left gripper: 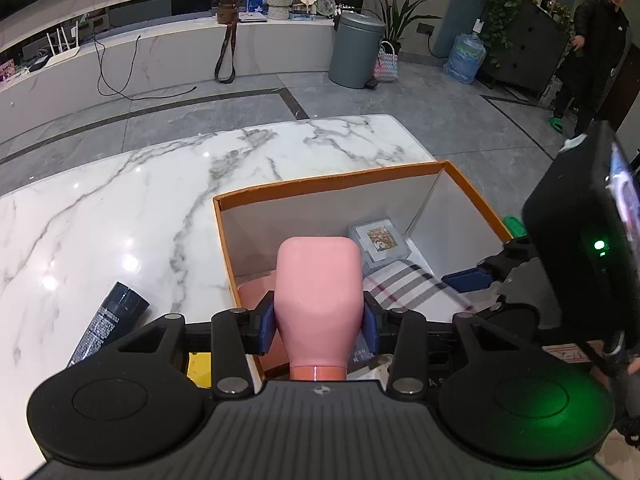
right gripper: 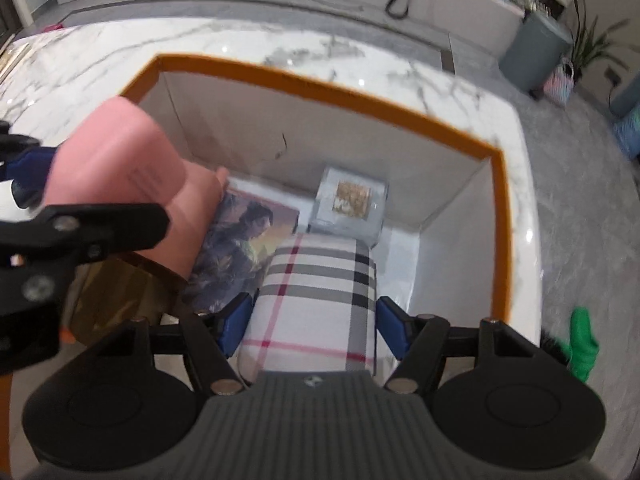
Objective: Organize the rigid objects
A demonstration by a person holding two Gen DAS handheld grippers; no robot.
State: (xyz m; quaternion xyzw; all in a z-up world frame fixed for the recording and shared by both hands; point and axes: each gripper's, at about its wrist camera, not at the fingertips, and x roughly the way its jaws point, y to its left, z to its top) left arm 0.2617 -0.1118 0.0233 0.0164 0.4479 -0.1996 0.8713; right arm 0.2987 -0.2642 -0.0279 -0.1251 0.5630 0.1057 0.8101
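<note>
My left gripper [left gripper: 319, 326] is shut on a pink bottle [left gripper: 320, 296], held bottom-forward over the near left part of the orange-rimmed box [left gripper: 320, 185]. The bottle also shows in the right wrist view [right gripper: 120, 176]. My right gripper [right gripper: 314, 328] has its blue pads on either side of a plaid case [right gripper: 316, 300] inside the box; the right pad stands slightly off it. A clear square case with a gold pattern [right gripper: 352, 204] lies at the box's back. A picture card [right gripper: 240, 248] lies flat beside the plaid case.
A dark spray can [left gripper: 108, 320] lies on the marble table [left gripper: 120, 208] left of the box. A yellow object [left gripper: 199, 368] peeks out under my left gripper. A grey bin [left gripper: 354, 50] and a person [left gripper: 596, 52] stand on the floor beyond.
</note>
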